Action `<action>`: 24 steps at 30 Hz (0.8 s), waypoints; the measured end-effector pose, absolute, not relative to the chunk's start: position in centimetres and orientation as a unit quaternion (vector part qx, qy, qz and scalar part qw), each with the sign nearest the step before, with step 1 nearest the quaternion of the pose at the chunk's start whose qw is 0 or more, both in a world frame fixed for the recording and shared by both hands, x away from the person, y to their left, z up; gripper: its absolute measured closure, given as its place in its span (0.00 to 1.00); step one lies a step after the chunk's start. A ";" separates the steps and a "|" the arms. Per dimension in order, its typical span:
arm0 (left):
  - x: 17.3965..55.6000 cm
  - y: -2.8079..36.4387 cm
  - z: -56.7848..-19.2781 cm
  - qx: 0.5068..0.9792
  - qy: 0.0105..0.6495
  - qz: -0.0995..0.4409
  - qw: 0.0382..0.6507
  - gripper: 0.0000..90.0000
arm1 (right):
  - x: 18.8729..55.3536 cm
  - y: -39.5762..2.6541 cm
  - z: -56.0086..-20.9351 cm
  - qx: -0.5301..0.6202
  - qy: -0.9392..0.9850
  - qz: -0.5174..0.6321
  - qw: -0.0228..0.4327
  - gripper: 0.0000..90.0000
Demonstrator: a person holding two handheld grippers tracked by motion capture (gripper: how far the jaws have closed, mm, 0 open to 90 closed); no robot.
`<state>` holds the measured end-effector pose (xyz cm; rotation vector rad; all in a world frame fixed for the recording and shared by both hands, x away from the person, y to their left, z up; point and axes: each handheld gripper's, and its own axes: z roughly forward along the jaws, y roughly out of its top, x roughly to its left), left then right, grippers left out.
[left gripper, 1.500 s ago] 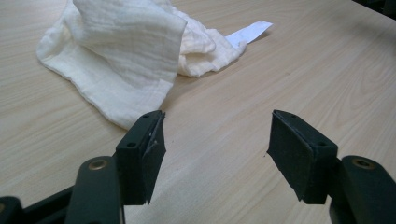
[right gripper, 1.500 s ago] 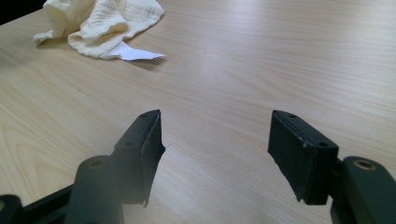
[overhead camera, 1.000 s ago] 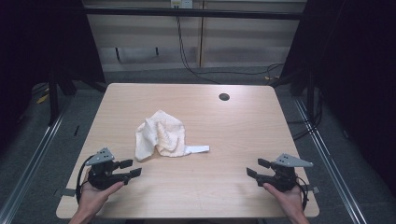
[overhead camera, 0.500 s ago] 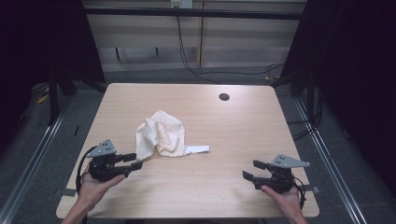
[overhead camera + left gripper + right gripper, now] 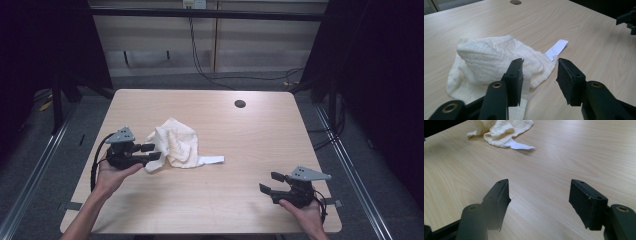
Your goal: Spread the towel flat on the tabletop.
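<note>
A crumpled cream cloth [image 5: 175,145] with a white label tab [image 5: 212,160] lies left of the table's middle. My left gripper [image 5: 152,151] is open at the cloth's left edge; in the left gripper view its jaws straddle the near folds of the cloth [image 5: 496,56], with the label tab [image 5: 557,48] beyond. My right gripper [image 5: 270,183] is open near the front right of the table, over bare wood, well apart from the cloth. In the right gripper view, the cloth [image 5: 501,130] and the tab [image 5: 517,145] lie far ahead at upper left.
A light wooden table [image 5: 260,135] has a round dark cable hole [image 5: 240,104] near its far edge. Metal frame rails run along both sides on the floor. Cables hang behind the table.
My left gripper has moved forward and right, from the front left of the table up to the cloth's edge. The right gripper has shifted slightly left.
</note>
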<state>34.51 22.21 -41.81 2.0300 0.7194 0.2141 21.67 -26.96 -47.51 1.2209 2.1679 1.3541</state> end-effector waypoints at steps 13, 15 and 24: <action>38.3 20.4 -42.2 0.844 0.303 0.106 0.430 0.54 | 21.9 -26.7 -47.6 0.424 0.758 0.472 0.147 0.35; 39.4 20.2 -42.7 0.847 0.306 0.101 0.423 0.50 | 21.8 -26.7 -47.7 0.420 0.762 0.471 0.145 0.34; 41.7 19.6 -45.6 0.848 0.334 0.083 0.403 0.40 | 21.8 -26.6 -47.7 0.418 0.762 0.471 0.149 0.35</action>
